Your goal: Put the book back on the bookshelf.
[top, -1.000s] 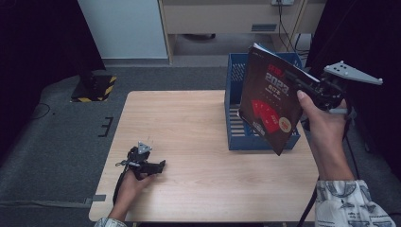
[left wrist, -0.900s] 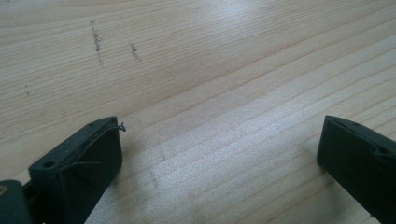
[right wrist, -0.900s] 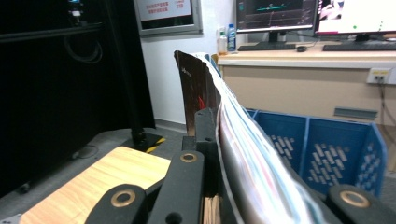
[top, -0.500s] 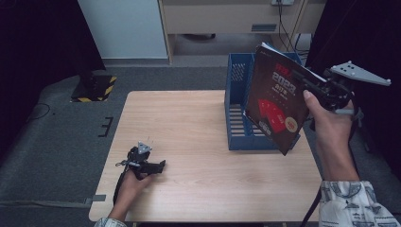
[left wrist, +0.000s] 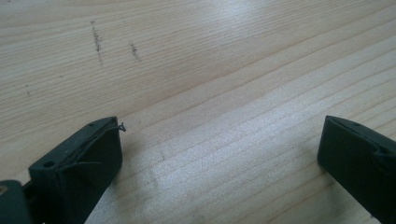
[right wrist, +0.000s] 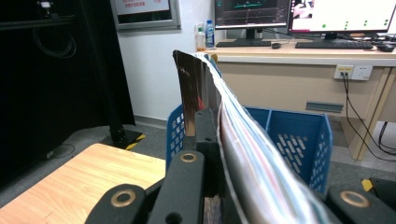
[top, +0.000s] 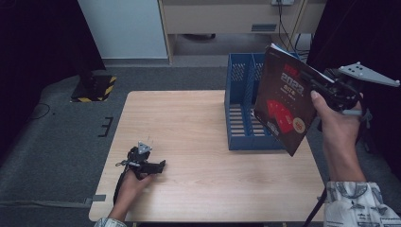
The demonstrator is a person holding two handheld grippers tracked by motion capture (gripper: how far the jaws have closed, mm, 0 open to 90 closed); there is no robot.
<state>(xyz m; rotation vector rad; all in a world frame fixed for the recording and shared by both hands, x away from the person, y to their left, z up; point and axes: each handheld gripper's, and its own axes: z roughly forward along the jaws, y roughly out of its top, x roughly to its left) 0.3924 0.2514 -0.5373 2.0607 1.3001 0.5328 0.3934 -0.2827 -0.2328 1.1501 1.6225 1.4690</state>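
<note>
Dark glossy magazine [top: 283, 101] held upright in the air, clamped by right gripper [top: 316, 81] fingers, poised over blue file rack [top: 239, 101] at worktop's [top: 189, 118] 2 o'clock, likely for slotting in. Left gripper [top: 160, 165] idle at 7 o'clock, fingers spread, empty.

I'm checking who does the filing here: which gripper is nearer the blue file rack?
Right. The right gripper holds a magazine just above the blue file rack; the left gripper rests far off near the table's front-left.

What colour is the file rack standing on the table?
Blue: the file rack has slotted walls; it shows best in the high view.
</note>
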